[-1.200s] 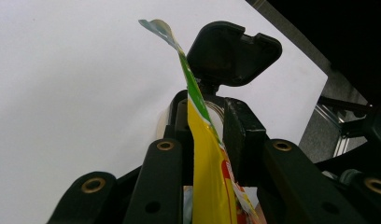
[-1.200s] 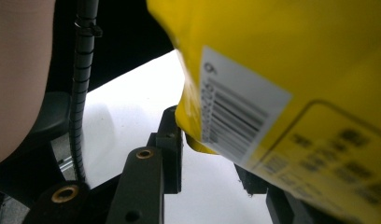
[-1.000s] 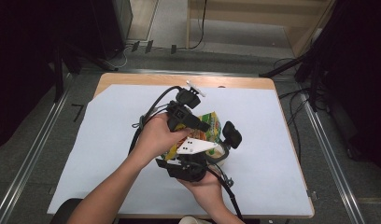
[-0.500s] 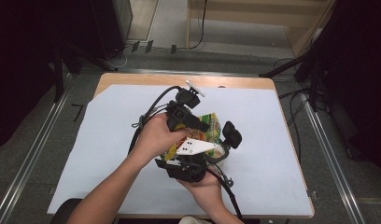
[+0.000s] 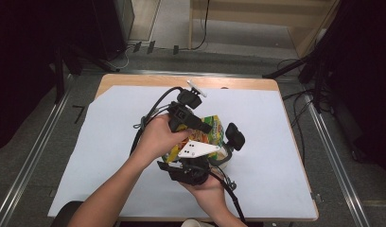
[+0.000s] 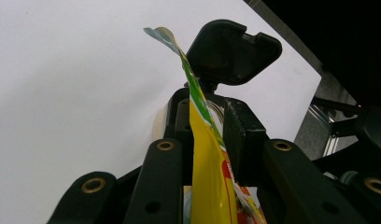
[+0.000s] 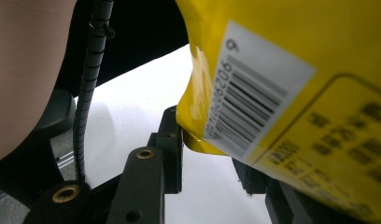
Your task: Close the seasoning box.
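Probably lab: paper-covered table (image 5: 110, 142), floor cables (image 5: 200, 28)

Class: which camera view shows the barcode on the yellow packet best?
The right gripper view: the barcode on the yellow packet is large there. The left gripper view shows the packet edge-on; the high view shows it mostly hidden by hands, barcode indiscernible.

Black gripper (image 5: 207, 132), brass-ringed screws, ribbed cable
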